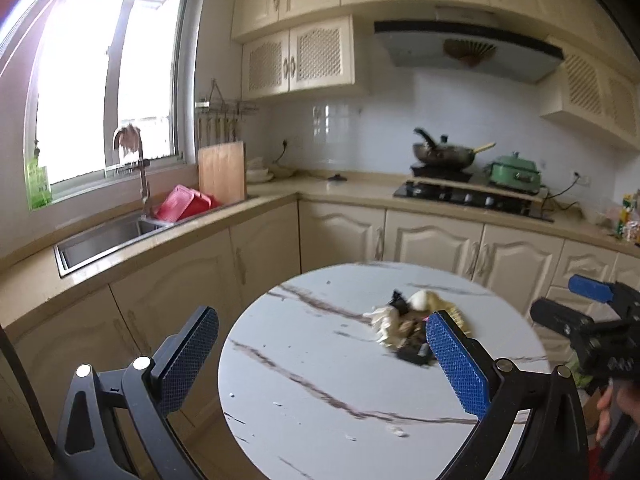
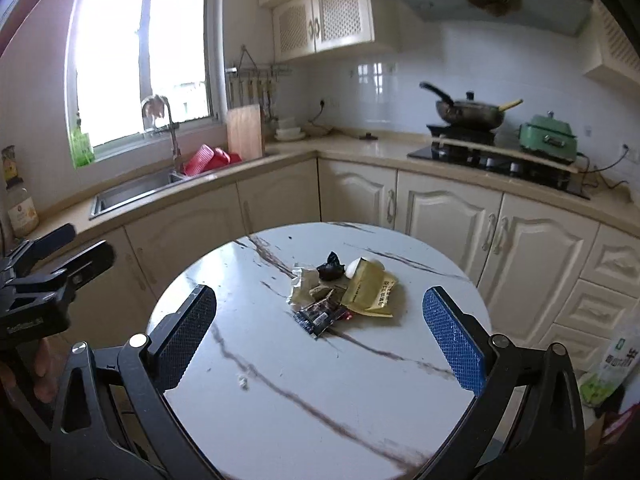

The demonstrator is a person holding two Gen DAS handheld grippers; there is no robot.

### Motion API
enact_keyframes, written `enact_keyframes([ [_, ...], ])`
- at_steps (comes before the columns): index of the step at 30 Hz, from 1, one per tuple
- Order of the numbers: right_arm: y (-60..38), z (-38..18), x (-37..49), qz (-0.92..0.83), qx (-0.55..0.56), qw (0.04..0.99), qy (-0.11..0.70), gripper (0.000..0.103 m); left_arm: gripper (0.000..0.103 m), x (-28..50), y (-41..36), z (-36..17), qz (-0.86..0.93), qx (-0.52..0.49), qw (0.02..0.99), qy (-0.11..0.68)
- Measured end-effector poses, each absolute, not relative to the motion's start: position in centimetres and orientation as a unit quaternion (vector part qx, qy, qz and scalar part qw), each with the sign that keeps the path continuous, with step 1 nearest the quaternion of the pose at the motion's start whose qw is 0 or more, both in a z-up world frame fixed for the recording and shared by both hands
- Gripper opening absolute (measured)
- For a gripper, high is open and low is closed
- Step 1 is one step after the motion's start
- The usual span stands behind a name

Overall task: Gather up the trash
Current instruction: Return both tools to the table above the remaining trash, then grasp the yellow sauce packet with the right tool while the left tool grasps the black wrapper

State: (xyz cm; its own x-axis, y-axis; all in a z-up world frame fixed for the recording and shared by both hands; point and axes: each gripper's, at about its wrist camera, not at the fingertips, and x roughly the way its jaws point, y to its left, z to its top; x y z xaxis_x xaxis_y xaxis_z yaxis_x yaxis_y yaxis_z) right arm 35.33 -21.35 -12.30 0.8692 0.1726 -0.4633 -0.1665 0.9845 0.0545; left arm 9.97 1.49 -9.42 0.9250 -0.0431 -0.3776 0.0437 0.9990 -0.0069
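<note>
right wrist view: right gripper (image 2: 320,332) spread wide and empty over the round table (image 2: 280,420).
left gripper (image 1: 320,356) is likewise released; the trash pile (image 2: 340,292) sits mid-table, so i'd lower squarely and pinch the yellow wrapper (image 2: 370,292) first.

1. The round desk (image 2: 280,400) is glossy white marble-look, brown-veined.
2. The yellow wrapper (image 2: 370,290) looks like crinkled plastic film; the dark wrapper (image 2: 320,318) is shiny.
3. The sink (image 2: 132,192) is brushed steel.
4. The cutting board (image 2: 245,132) is matt wood.
5. The tongs' pads (image 2: 454,338) are rough, textured.
</note>
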Motion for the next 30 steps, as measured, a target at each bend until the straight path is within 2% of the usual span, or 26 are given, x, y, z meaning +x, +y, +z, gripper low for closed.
enact_keyframes([
  [7,-23.2,-17.2,46.3,0.067,0.032,0.941,0.33,0.103,0.102,19.8,1.3,-9.5,-0.021,0.005,0.965,0.26],
  [12,-25.6,-22.7,53.7,0.054,0.091,0.91,0.401,0.103,0.102,27.0,1.5,-9.7,-0.032,0.013,0.955,0.295],
  [17,-26.0,-26.4,56.9,0.052,0.107,0.894,0.432,0.103,0.102,31.2,1.4,-10.6,-0.042,0.013,0.947,0.319],
  [22,-26.4,-27.2,57.6,0.046,0.099,0.895,0.433,0.103,0.102,33.7,0.3,-11.2,-0.055,0.023,0.942,0.331],
  [24,-26.7,-27.1,57.7,0.049,0.09,0.896,0.432,0.092,0.102,34.3,-0.3,-11.5,-0.063,0.029,0.939,0.336],
  [25,-26.8,-27.0,57.7,0.046,0.083,0.896,0.434,0.08,0.102,34.4,-0.7,-11.6,-0.067,0.031,0.939,0.337],
  [26,-27.1,-27.0,57.6,0.041,0.073,0.897,0.435,0.062,0.102,34.6,-1.0,-11.7,-0.068,0.033,0.938,0.339],
  [28,-27.7,-26.7,57.4,0.052,0.081,0.895,0.436,0.056,0.102,35.1,-1.8,-11.8,-0.078,0.037,0.935,0.343],
  [30,-28.4,-26.6,56.9,0.067,0.083,0.893,0.438,0.044,0.102,35.4,-2.5,-12.1,-0.087,0.039,0.931,0.352],
])
